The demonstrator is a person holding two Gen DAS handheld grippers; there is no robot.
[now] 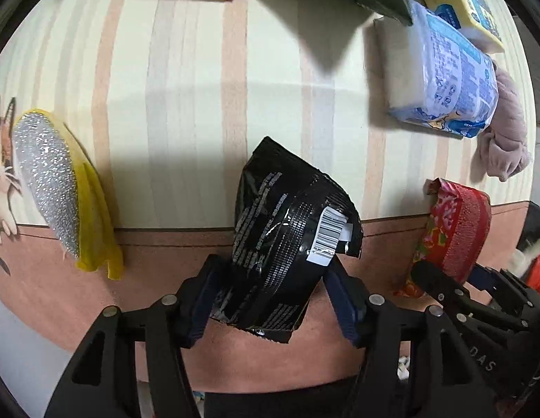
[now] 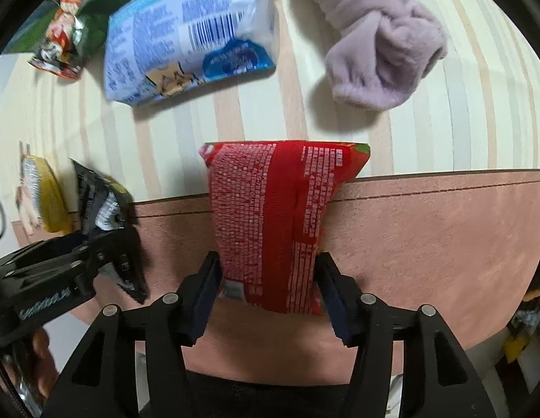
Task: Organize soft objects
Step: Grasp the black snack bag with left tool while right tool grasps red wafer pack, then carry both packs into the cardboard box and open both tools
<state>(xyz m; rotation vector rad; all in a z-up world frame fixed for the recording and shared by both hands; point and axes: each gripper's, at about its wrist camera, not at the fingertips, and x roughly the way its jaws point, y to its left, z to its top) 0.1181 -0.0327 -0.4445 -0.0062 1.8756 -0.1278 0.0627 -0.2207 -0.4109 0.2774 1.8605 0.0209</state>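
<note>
The black snack bag (image 1: 290, 237) looks light, crinkly and half-full of air, so it will dent under pressure and its glossy film may slide; it is taken across its lower body, which seems a sound hold provided the squeeze is gentle; the left gripper (image 1: 270, 296) is clamped on it, lifting it over the near edge of the table (image 1: 186, 104). The red snack bag (image 2: 273, 223) appears just as soft and puffy; the right gripper (image 2: 268, 285) is closed on its lower half, the bag upright over that same near edge. Both grippers point forward across the table, side by side and near each other. Farther in lie a blue-and-white tissue pack (image 2: 189, 35) and a folded lilac towel (image 2: 381, 52); a yellow scouring sponge (image 1: 60, 188) sits at the left near edge.
</note>
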